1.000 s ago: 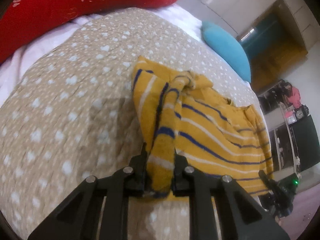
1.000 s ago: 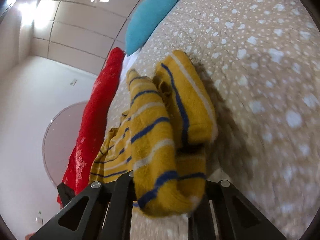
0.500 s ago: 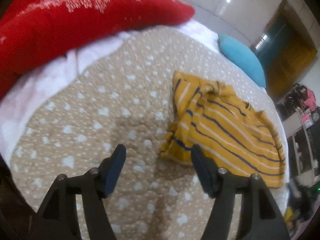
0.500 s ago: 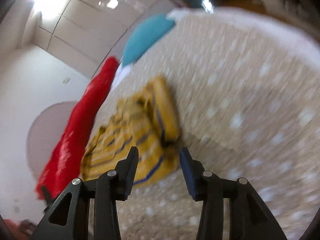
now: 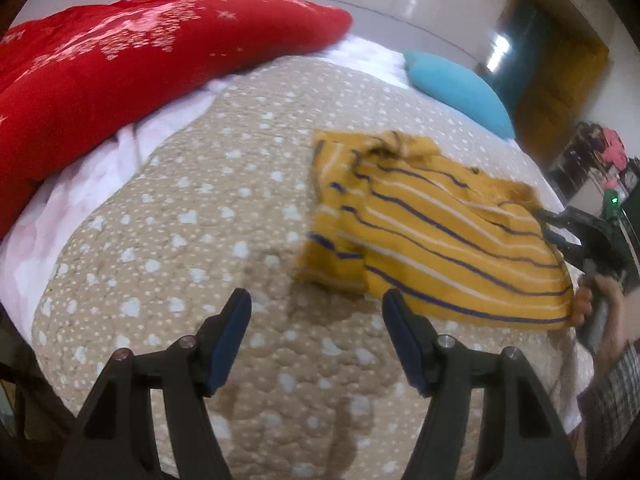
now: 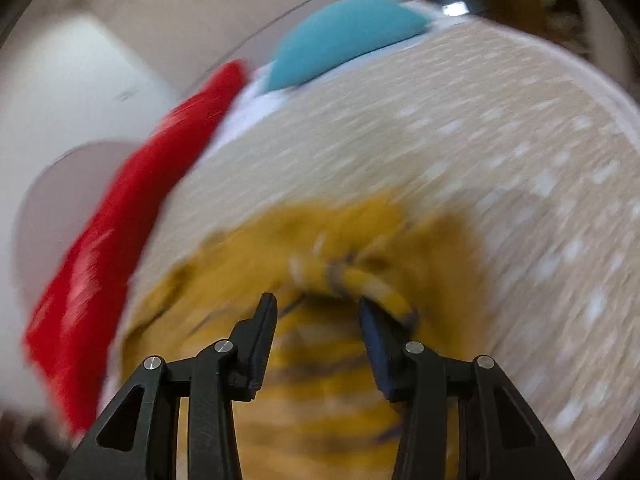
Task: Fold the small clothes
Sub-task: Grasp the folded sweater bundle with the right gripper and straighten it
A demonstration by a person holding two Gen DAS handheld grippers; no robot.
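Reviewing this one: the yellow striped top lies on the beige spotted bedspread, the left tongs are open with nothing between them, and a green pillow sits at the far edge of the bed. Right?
One slip: the pillow is blue, not green, as the left wrist view shows. The rest stands: the yellow striped top lies on the beige spotted bedspread, and the left tongs are open with nothing between them.

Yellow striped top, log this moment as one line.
top: lying on bed | left gripper: open, empty | right gripper: closing, over top
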